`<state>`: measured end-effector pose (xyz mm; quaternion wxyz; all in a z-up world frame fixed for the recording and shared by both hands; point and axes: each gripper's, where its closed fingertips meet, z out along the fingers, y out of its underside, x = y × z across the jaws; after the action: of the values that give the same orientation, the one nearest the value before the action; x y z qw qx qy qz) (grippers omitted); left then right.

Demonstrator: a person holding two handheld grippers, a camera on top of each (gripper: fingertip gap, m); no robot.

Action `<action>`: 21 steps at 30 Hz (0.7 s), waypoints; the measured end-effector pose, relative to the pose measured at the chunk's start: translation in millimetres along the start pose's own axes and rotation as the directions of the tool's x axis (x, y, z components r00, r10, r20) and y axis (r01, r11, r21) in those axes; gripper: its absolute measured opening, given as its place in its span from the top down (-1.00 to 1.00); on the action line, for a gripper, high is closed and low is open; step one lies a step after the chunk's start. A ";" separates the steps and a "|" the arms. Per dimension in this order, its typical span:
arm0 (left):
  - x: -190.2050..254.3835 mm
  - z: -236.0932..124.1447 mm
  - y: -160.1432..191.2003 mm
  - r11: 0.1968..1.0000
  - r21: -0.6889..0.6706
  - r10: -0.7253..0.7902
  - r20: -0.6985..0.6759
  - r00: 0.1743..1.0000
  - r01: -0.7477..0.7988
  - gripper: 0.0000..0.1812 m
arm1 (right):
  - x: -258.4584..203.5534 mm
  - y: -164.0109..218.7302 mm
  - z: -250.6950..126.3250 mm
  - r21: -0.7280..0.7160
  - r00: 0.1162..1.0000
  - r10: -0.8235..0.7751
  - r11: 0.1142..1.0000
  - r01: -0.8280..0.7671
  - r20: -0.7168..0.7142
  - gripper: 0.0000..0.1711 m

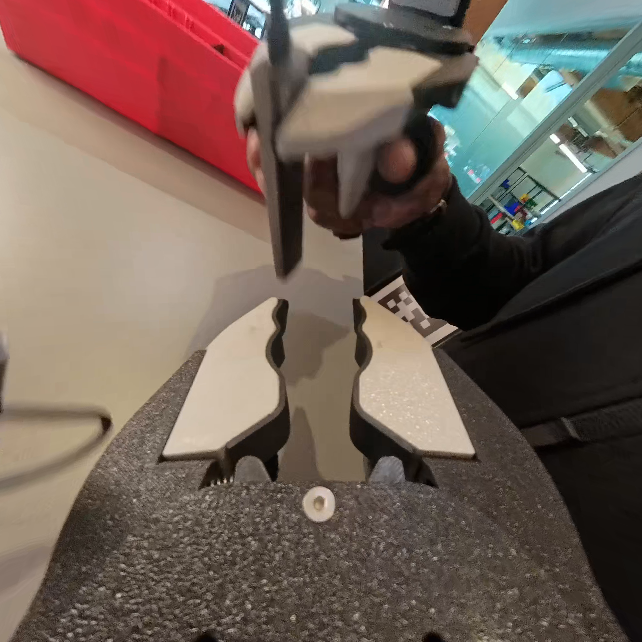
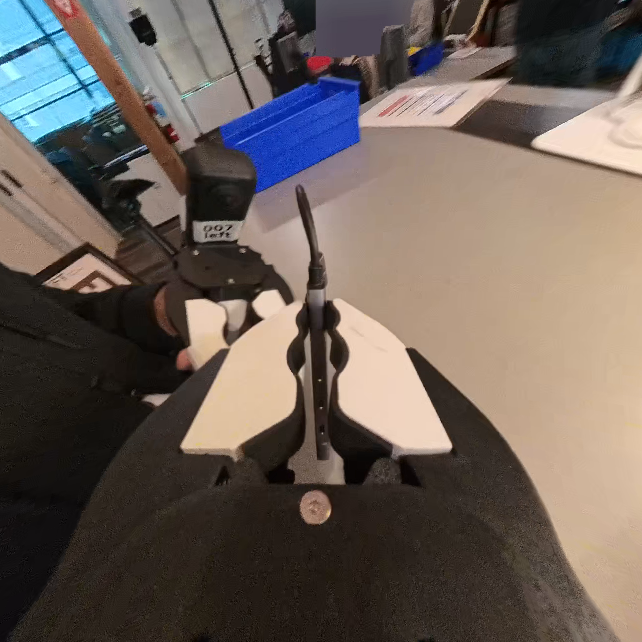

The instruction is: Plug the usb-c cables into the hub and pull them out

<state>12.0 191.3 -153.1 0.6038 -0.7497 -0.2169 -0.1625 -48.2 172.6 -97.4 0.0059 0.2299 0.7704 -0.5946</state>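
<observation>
In the right wrist view my right gripper (image 2: 316,307) is shut on the slim dark grey hub (image 2: 321,399). The hub is held edge-on above the table, with small ports along its upper edge and its own black cable (image 2: 309,225) sticking out past the fingertips. The left wrist view shows the same gripper (image 1: 288,114) from the front, with the hub (image 1: 285,215) hanging down just beyond my left gripper (image 1: 319,305). My left gripper is open and empty, low over the table. A blurred grey cable (image 1: 62,417) lies at the left edge of the view.
A red bin (image 1: 121,62) stands at the back left and a blue bin (image 2: 295,132) on the far side of the beige table (image 2: 469,278). A black-and-white marker tag (image 1: 410,312) lies by the person's black sleeve (image 1: 503,271). Papers (image 2: 427,100) lie at the back right. About 8 cm separates my left fingertips from my right.
</observation>
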 end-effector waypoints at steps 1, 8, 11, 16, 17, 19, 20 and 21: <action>1.9 -0.7 -1.8 1.000 0.020 0.011 -0.008 1.000 -0.011 0.59 | 16.3 -13.9 -17.9 0.040 0.997 -0.017 0.999 0.020 -0.076 0.89; -8.5 0.6 4.2 0.995 0.062 -0.074 0.018 0.997 0.073 0.60 | 137.1 -108.1 -188.4 0.002 0.734 -0.203 0.963 0.268 -0.649 0.90; -13.9 -1.9 -0.1 0.992 0.094 -0.088 0.039 0.995 0.084 0.61 | 197.1 -107.8 -230.6 -0.276 0.558 -0.378 0.925 0.260 -0.739 0.89; -19.2 -0.9 0.6 0.991 0.091 -0.103 0.069 0.992 0.097 0.61 | 286.1 -54.5 -235.8 -0.627 0.508 -0.609 0.762 0.162 -0.609 0.89; -20.0 -0.8 0.7 0.991 0.092 -0.108 0.074 0.991 0.101 0.61 | 299.1 -40.2 -229.7 -0.671 0.514 -0.640 0.725 0.157 -0.572 0.89; -20.8 -1.7 0.4 0.989 0.099 -0.114 0.079 0.990 0.106 0.61 | 315.7 -11.9 -214.8 -0.730 0.540 -0.673 0.667 0.149 -0.505 0.89; -21.2 -2.5 0.5 0.989 0.103 -0.118 0.083 0.990 0.109 0.61 | 318.3 -1.3 -207.1 -0.742 0.559 -0.672 0.655 0.144 -0.486 0.89; -21.2 -3.5 0.9 0.988 0.107 -0.122 0.086 0.989 0.113 0.61 | 318.2 7.0 -201.2 -0.748 0.578 -0.665 0.650 0.135 -0.473 0.82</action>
<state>-5.6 185.0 -163.8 0.6198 -0.7105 -0.2965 -0.1518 -277.0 469.3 -134.8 -0.3621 0.2304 0.8927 -0.1378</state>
